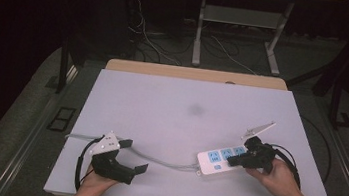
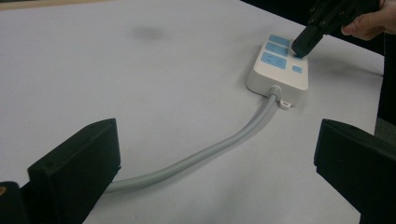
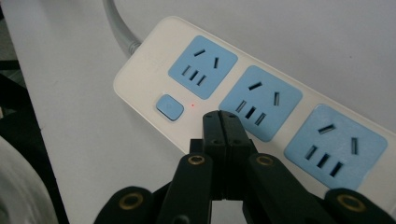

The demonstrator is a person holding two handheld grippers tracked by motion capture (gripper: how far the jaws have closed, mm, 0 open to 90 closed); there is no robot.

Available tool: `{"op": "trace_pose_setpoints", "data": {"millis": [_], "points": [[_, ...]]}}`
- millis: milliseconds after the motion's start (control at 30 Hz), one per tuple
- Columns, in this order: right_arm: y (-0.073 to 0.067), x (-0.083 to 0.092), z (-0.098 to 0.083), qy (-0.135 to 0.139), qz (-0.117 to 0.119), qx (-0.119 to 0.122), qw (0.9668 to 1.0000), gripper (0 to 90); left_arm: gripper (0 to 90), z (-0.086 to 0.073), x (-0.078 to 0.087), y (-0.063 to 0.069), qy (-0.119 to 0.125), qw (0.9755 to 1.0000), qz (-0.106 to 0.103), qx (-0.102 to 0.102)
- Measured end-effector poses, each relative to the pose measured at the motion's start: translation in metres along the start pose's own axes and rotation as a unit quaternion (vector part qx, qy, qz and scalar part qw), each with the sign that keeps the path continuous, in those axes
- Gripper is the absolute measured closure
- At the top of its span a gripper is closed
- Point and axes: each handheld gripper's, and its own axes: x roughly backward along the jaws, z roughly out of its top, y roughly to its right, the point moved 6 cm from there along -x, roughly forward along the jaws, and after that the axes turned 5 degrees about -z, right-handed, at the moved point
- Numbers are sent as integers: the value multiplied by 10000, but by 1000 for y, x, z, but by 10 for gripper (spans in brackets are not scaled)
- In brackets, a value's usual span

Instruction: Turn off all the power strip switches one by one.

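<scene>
A white power strip [image 1: 223,159] with blue sockets lies on the table at the front right; it also appears in the left gripper view [image 2: 279,70] and the right gripper view [image 3: 261,100]. Its blue switch [image 3: 170,106] has a small red light [image 3: 192,104] beside it. My right gripper [image 3: 221,117] is shut, empty, its tips just above the strip's edge near the switch; from above it sits at the strip's right end [image 1: 234,160]. My left gripper [image 1: 136,156] stands open at the front left, over the grey cable [image 2: 201,154].
The grey cable [image 1: 159,160] runs from the strip leftward across the white tabletop [image 1: 180,114] to the left edge. A faint dark smudge [image 1: 195,110] marks the table's middle. Desk legs and loose wires [image 1: 209,42] stand on the floor beyond.
</scene>
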Motion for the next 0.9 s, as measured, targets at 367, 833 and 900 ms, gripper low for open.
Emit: {"op": "trace_pose_setpoints", "data": {"millis": [367, 833, 900], "points": [[1, 0, -4, 193, 38, 84, 9998, 900, 0, -1, 1, 0, -12, 10000, 27, 16], [3, 0, -10, 467, 183, -184, 9986, 900, 0, -1, 5, -4, 55, 9999, 134, 76], [2, 0, -10, 464, 182, -181, 9986, 900, 0, -1, 6, -4, 68, 9998, 147, 90]]}}
